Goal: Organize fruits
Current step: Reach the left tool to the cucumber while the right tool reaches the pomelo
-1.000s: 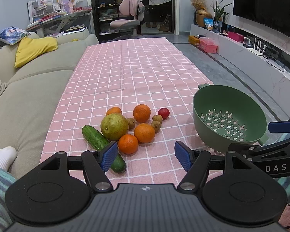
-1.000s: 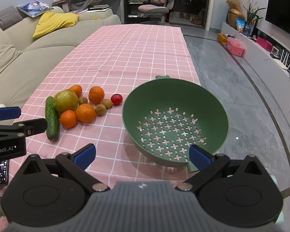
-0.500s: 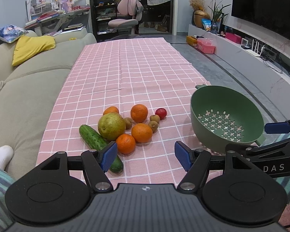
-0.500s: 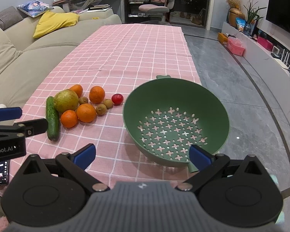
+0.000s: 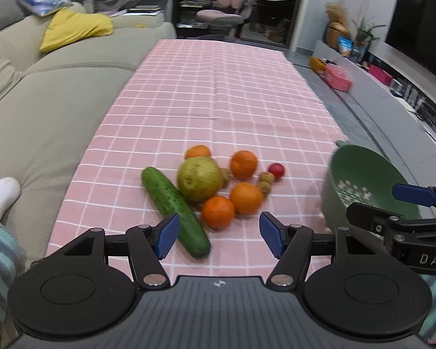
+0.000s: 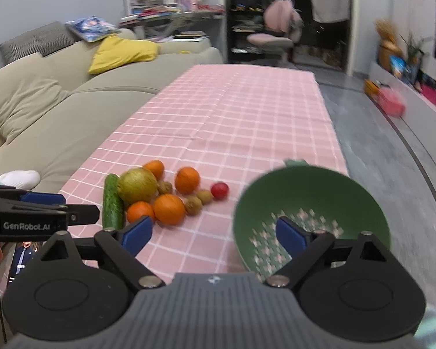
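Observation:
A cluster of produce lies on the pink checked tablecloth [image 5: 218,93]: a cucumber [image 5: 174,203], a large green-yellow pear-like fruit [image 5: 199,178], several oranges [image 5: 218,211], small brown kiwis [image 5: 265,187] and a small red fruit [image 5: 276,170]. A green colander [image 5: 363,174] stands to the right; it also shows in the right wrist view [image 6: 314,203]. My left gripper [image 5: 218,234] is open and empty just short of the nearest orange. My right gripper [image 6: 213,232] is open and empty, between the fruit [image 6: 168,208] and the colander.
A beige sofa [image 5: 43,101] runs along the table's left side, with a yellow cushion [image 5: 75,27]. A white-socked foot [image 5: 1,195] rests by the near left. The grey floor [image 6: 378,151] and a TV bench lie to the right.
Both views have swung left and are blurred. The fruit cluster now sits centred ahead of the left gripper, and the colander has shifted to the right in both views. Both grippers stay open.

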`<state>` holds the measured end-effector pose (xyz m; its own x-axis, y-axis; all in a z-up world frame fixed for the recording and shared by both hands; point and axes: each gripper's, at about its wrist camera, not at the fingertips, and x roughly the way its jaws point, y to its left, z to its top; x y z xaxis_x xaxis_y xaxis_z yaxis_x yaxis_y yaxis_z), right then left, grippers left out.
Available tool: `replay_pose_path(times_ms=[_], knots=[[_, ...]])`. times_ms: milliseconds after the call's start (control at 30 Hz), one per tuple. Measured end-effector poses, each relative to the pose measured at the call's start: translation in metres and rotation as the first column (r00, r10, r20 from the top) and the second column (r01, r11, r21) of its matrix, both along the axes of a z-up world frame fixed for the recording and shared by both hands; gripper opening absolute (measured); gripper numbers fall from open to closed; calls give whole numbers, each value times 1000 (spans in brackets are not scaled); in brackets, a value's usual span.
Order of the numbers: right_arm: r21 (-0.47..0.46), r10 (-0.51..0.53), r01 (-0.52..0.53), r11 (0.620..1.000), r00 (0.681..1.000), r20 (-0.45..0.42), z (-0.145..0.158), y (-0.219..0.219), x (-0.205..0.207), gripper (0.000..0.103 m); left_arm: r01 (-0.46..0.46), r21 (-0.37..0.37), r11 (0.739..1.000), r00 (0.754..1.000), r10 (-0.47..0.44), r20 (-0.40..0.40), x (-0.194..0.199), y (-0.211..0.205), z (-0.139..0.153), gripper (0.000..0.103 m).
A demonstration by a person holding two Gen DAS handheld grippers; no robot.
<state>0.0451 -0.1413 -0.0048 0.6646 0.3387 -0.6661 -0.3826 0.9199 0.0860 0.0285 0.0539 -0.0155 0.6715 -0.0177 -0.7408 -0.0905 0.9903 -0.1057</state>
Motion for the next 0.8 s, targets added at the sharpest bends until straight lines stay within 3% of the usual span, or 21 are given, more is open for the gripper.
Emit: replay_pose_path(times_ms=[233, 433, 633, 800], knots=[[5, 137, -137, 991, 991, 5, -10, 36, 32, 76, -68, -68, 995, 996, 65, -53, 26, 23, -13, 72], [3, 225, -225, 974, 974, 0, -25, 72, 61, 75, -157, -126, 979, 983, 143, -114, 40, 51, -30, 65], [-12, 298, -299, 954, 954, -41, -43, 107, 83, 72, -227, -163, 960, 970, 207, -131, 42, 78, -45, 53], [13, 318, -319, 948, 944, -90, -58, 127, 102, 62, -268, -257, 928, 956, 224, -190, 49, 93, -61, 41]])
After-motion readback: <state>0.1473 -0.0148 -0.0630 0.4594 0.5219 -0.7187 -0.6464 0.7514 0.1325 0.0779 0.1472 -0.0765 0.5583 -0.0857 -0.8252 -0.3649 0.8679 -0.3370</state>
